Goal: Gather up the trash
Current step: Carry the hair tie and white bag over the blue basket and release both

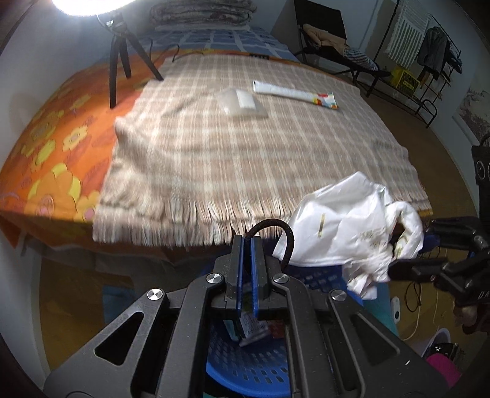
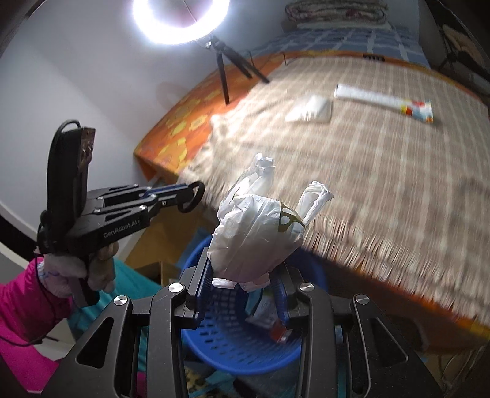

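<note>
White plastic bag (image 2: 257, 235) is pinched in the right gripper (image 2: 245, 281) over the blue basket (image 2: 232, 346), so let go straight above it, while the left gripper (image 1: 246, 242), fingers pressed together on a black cord loop (image 1: 275, 229), stays clear.

a glaring white ring light (image 2: 181, 21) blows out the top of both views; the beige checked blanket (image 1: 245, 147) smears with motion blur, and fisheye bending darkens the corners.
</note>
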{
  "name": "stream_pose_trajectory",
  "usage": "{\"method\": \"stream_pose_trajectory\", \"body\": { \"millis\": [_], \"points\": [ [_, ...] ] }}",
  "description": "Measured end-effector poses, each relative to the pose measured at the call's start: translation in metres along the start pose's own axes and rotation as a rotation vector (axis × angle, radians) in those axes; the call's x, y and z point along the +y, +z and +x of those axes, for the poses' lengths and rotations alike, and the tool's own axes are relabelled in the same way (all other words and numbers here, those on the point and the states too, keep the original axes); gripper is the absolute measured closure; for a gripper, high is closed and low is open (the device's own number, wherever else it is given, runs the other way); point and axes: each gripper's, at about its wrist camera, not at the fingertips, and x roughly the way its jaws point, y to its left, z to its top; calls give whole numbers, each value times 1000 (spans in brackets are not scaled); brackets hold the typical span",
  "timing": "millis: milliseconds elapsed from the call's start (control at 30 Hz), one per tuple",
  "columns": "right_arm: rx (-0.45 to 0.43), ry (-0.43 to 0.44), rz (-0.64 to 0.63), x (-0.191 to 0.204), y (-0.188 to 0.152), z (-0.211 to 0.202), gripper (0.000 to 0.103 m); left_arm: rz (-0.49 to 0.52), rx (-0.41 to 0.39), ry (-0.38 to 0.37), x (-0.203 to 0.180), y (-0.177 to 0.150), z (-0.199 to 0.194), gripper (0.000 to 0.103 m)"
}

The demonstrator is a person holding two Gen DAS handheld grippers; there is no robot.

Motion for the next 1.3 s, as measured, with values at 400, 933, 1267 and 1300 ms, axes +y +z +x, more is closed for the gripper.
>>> {"method": "stream_pose_trajectory", "body": {
  "millis": [400, 933, 1267, 1300],
  "points": [
    [110, 8, -15, 9, -49, 38, 70, -17, 84, -8, -2, -37, 19, 101],
    [202, -10, 3, 3, -71, 81, 68, 12, 172, 14, -11, -61, 46, 101],
    [239, -48, 8, 0, -71, 108, 65, 19, 214, 26, -14, -59, 58, 67],
    [243, -52, 10, -2, -71, 107, 63, 18, 209, 29, -14, -61, 58, 57]
  ]
}}
